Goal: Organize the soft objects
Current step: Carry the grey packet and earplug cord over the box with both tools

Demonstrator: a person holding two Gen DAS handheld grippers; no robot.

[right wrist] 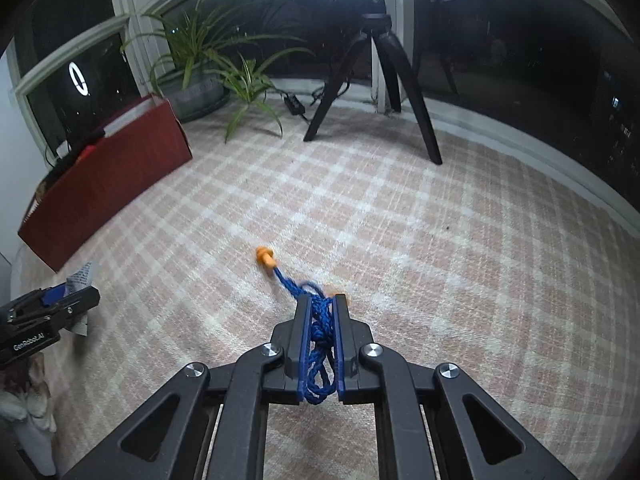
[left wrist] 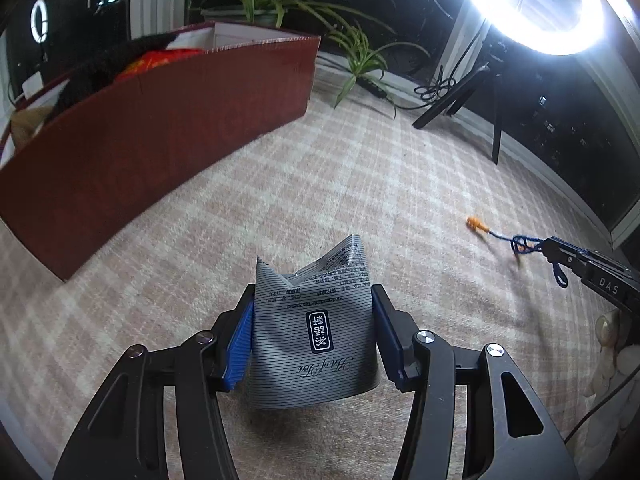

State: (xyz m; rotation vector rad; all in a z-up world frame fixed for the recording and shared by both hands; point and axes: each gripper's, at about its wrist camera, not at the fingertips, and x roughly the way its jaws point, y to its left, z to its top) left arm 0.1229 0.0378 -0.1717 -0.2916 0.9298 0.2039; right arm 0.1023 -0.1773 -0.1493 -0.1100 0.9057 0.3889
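My left gripper (left wrist: 314, 300) is shut on a grey striped tea sachet (left wrist: 316, 332), held above the checked cloth; it also shows in the right wrist view (right wrist: 80, 280). My right gripper (right wrist: 323, 300) is shut on a blue cord (right wrist: 320, 332) that ends in an orange earplug (right wrist: 265, 257) trailing ahead on the cloth. In the left wrist view the right gripper (left wrist: 548, 245) holds the cord (left wrist: 520, 244) at the right, with the earplug (left wrist: 475, 224) to its left. A red box (left wrist: 160, 140) with soft items inside stands at the left; it also shows in the right wrist view (right wrist: 112, 184).
A ring light on a black tripod (right wrist: 372, 80) stands at the far edge by dark windows. Potted plants (right wrist: 200, 60) and a cable lie behind the box. A pale plush object (right wrist: 28, 400) sits at the near left. The checked cloth (right wrist: 440, 260) covers the surface.
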